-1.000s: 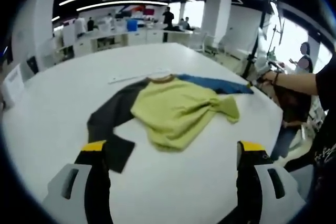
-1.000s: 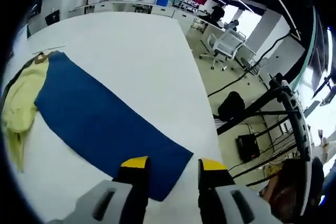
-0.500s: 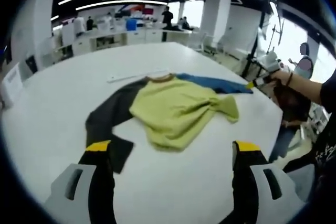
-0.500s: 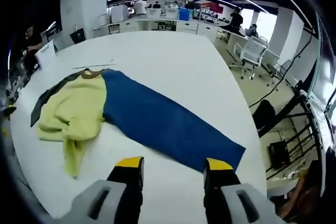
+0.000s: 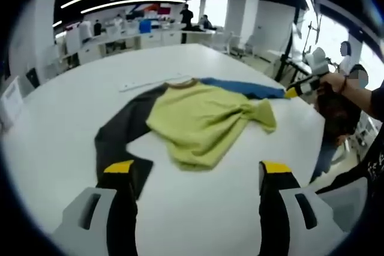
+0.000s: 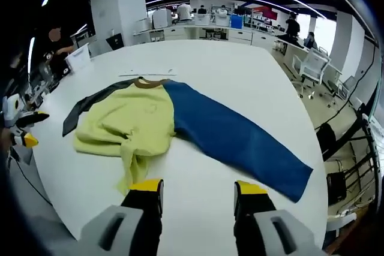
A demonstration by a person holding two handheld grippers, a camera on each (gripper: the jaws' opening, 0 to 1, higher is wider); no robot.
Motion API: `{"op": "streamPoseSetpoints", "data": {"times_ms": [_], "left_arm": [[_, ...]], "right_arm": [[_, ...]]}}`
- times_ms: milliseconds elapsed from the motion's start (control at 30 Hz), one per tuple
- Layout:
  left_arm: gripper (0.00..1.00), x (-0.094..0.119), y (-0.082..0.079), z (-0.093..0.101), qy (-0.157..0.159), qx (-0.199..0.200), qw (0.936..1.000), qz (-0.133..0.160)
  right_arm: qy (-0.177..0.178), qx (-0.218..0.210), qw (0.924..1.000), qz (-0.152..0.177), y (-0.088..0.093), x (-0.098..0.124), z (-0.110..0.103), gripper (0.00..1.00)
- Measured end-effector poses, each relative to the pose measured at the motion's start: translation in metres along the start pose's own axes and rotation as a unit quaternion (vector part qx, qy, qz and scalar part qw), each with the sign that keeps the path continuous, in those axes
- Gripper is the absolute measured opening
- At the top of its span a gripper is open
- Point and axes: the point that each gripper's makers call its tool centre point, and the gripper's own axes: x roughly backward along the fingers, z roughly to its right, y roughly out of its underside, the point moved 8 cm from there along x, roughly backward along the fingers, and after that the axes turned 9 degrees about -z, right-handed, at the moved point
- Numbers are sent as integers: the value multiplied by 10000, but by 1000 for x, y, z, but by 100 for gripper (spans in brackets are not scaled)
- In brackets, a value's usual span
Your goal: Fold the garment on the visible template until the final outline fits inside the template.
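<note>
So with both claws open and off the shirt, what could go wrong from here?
1. The blue sleeve lies stretched toward the table's edge; a careless pull might drag its cuff over.
2. The yellow body is bunched and twisted at its hem, so folding now would likely trap wrinkles.
3. No template outline is clearly visible under the garment, so judging the fit may be guesswork.

No text, label or number seems readable at this resolution.
</note>
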Motion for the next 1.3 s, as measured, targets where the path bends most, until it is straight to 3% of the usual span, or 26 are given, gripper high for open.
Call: {"op": "streamPoseSetpoints", "data": {"times_ms": [200,500,1000,1133,1300], "left_arm": [[74,-10,2,-4,-38,-11,10000,89],[53,-31,7,-11,-138,-260,9996,47],[36,-73,18,-6,40,-428,9991,-26],[35,-81,20,1,128,-422,9990,58],[37,-92,25,12,166,-649,9977,-122]], "right_arm": [[-187,156,9997,-11,6,-5,-27,44],[-504,485,9975,-10,13,-20,-62,40],[-604,734,9953,198,17,-52,-84,25],[-650,728,9947,328,17,-57,-90,22],[-560,816,9946,311,17,-63,-94,19]]}}
